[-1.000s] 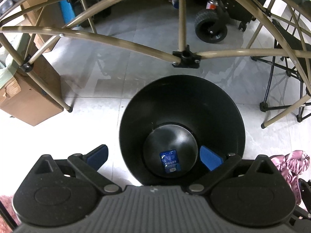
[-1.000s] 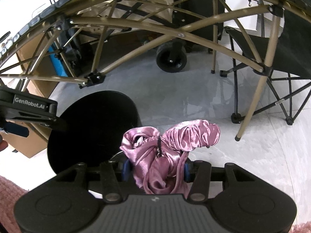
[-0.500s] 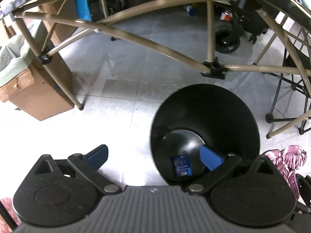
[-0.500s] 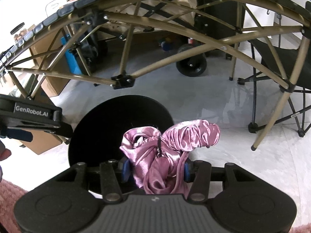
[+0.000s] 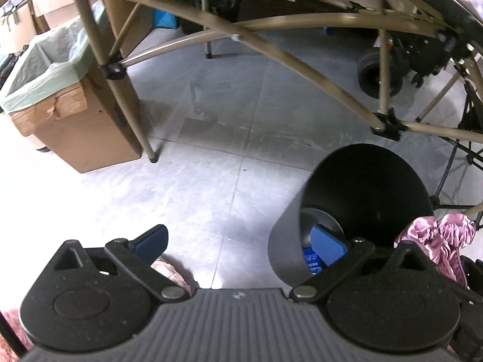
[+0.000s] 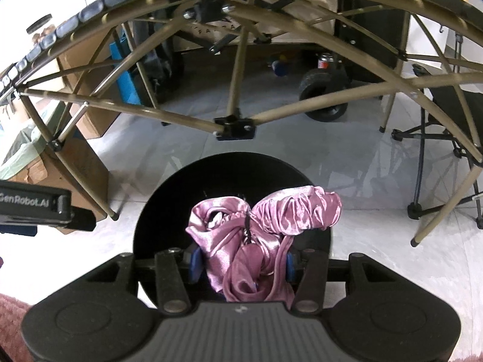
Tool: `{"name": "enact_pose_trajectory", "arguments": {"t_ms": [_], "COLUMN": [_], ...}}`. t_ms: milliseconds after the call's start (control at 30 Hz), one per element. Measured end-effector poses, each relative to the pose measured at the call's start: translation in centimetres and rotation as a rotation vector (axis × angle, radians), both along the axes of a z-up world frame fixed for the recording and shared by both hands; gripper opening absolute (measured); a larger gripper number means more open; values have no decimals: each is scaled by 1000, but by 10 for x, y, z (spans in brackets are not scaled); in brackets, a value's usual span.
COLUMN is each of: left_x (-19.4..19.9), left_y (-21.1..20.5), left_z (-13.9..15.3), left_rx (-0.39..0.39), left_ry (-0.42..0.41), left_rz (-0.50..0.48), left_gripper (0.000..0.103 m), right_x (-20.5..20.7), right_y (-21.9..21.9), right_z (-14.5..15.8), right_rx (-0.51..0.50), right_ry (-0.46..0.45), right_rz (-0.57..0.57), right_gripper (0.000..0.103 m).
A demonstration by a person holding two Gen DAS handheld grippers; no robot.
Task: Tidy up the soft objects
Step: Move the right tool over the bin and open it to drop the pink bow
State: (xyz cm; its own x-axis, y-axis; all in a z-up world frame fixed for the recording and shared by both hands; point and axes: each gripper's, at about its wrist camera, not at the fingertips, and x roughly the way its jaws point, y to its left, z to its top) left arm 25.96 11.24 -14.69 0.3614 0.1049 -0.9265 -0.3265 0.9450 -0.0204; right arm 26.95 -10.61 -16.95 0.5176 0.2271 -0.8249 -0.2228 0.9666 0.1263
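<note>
The right gripper point(image 6: 241, 264) has its blue pads point(image 6: 194, 264) drawn in against a bunched pink satin bonnet point(image 6: 265, 226), which fills the narrow gap between them and spills up and forward, its gathered band lolling to the right. Directly beyond and beneath the cloth sits the round mouth of a black bin point(image 6: 169, 199) on the pale tiled floor point(image 6: 347, 150), so the bonnet hangs over the opening, apart from the rim. The left gripper point(image 5: 238, 242) stands wide open with nothing between its blue pads point(image 5: 152, 239); its right pad overlaps the near edge of the same black bin point(image 5: 377, 187), which appears far right in that view, and a small blue packet point(image 5: 311, 261) lies at the bin's bottom, partly hidden by the pad, so its print is not readable. The pink satin bonnet point(image 5: 434, 238) shows at the right edge of the left wrist view, just beside the bin. Near the left jaw's base a patch of pink fuzzy fabric point(image 5: 169, 271) peeks out, possibly a rug or sleeve. Farther off, tan folding-table struts point(image 6: 169, 114) cross overhead, a cardboard box lined with a green bag point(image 5: 60, 90) stands at the left, a black wheel point(image 6: 323, 95) sits at the far side, and a folding chair point(image 6: 446, 120) stands to the right.
</note>
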Motion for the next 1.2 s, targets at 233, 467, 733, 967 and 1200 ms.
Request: {"name": "enact_pose_trajectory", "arguments": {"t_ms": [233,467,733,967,1200], "left_x": [-6,-12,-14,-15,-14], "left_y": [22,38,43,44,43], "left_z": [-6,-10,-10,-10,-10], "left_rx": [1,-7,-17,-19,-17], "left_ry": [6,13,12,11,13], "left_rz": [35,58,67,70,68], "left_gripper": [102,102,103,102,102], "right_x": [12,14,16,19,17], "right_y": [17,32,37,35,34], "right_z": [-10,-16,-18,-21,-20], "right_rx": [-29,-44,-68,-103,-125], "right_ry": [30,46,54,57,32], "right_rz": [-4,9,22,0,-7], "right_gripper": [48,48,48,66,103]}}
